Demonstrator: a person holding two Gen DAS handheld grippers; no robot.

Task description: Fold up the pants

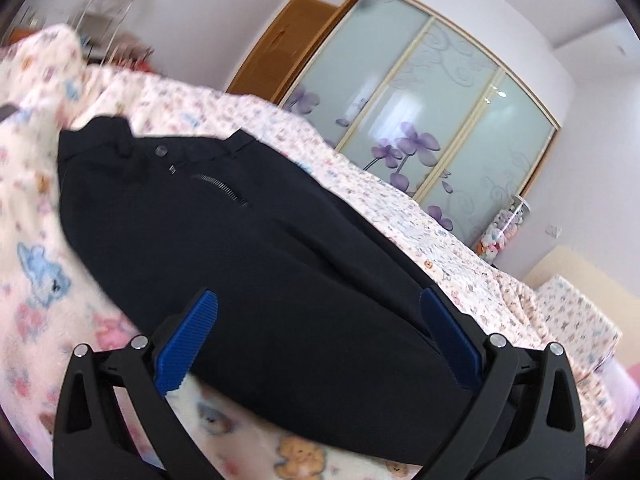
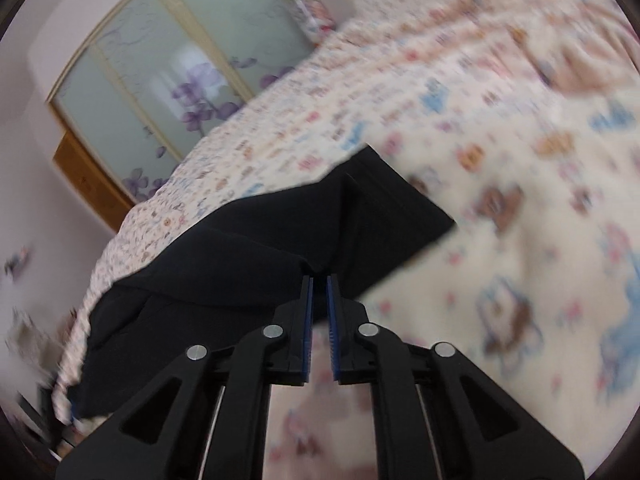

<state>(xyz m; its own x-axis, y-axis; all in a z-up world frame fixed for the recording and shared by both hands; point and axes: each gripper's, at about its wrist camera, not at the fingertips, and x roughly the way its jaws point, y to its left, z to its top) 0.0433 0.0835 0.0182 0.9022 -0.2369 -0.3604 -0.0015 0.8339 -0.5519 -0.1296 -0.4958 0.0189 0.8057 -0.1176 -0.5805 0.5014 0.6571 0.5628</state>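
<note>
Since I want the legs doubled over, my right hand-held gripper (image 2: 319, 280) pinches the pants (image 2: 248, 252) hem; left hand-held gripper (image 1: 318, 300) hovers spread apart.

A bed (image 1: 440, 248) under a cream bear-print blanket (image 2: 500, 152) carries black pants (image 1: 248, 248), spread lengthwise near its wardrobe-side edge.

The right gripper (image 2: 319, 280) points down at the bed (image 2: 500, 128); its blue pads (image 2: 307, 320) stand nearly together, pinching a fold of the black pants (image 2: 248, 256) at their tips; the pants run from the gripper toward the bed's left edge, one hem end (image 2: 400, 208) lying flat toward the middle of the patterned cover; a glass-door wardrobe (image 2: 160, 68) stands beyond the bed's far edge.
</note>
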